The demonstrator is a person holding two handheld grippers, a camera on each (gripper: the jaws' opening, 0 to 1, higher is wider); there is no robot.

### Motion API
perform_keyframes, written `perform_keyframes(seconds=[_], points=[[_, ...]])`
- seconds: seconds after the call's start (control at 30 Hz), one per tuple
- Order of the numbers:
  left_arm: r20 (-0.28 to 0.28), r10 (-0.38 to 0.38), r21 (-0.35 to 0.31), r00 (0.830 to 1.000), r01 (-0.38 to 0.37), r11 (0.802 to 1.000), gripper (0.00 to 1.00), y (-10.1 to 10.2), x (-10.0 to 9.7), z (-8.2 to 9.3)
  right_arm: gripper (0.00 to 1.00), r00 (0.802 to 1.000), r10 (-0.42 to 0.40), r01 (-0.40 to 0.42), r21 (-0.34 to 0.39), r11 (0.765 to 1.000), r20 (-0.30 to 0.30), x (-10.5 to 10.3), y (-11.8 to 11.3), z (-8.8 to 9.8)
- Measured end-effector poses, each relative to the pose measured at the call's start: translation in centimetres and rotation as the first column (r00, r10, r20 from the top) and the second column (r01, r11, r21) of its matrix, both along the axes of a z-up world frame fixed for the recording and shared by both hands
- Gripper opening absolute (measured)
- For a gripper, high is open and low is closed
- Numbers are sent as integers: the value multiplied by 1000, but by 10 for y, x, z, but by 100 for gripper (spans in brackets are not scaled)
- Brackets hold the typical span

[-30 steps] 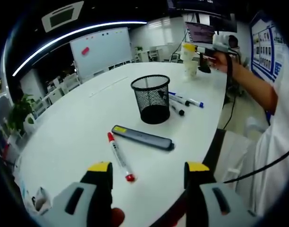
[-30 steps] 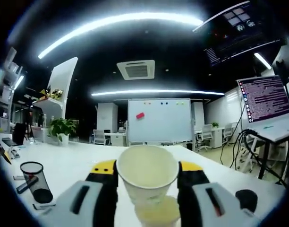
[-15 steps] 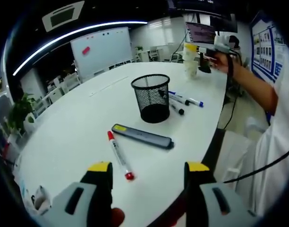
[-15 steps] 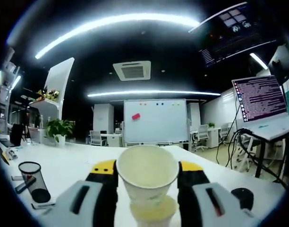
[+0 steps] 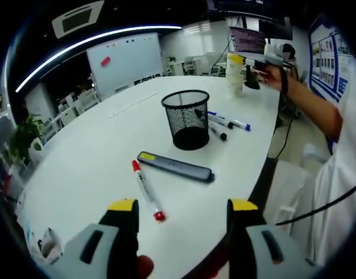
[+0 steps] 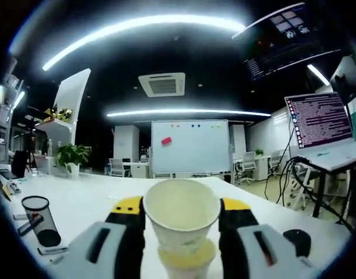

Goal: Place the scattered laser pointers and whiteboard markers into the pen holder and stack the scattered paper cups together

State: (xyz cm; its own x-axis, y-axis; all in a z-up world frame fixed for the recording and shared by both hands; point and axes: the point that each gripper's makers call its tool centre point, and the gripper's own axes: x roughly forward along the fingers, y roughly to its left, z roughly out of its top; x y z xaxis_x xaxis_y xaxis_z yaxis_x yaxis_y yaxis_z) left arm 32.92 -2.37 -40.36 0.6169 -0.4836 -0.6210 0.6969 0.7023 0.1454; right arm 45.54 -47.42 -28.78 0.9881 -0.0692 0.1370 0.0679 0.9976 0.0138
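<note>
In the right gripper view my right gripper is shut on a white paper cup, held just above a second paper cup. The left gripper view shows that gripper far across the white table with the cups. My left gripper stands open near the table's front edge. Ahead of it lie a red-capped whiteboard marker and a dark laser pointer. The black mesh pen holder stands behind them, with several markers lying to its right.
A person's arm and white sleeve run along the right of the left gripper view. A laptop on a stand with cables sits at the right of the right gripper view. A whiteboard stands far back.
The held cup has sunk slightly toward the cup below it. The left gripper and the things on the table have not moved.
</note>
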Motion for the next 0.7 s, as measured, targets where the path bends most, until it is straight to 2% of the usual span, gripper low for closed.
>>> perform_keyframes(seconds=[0.7], points=[[-2,-6,5,1000,6,1000,61,-2,-3,-1,50,999,14,-14,-1,1000,-51,-1,0,-13]])
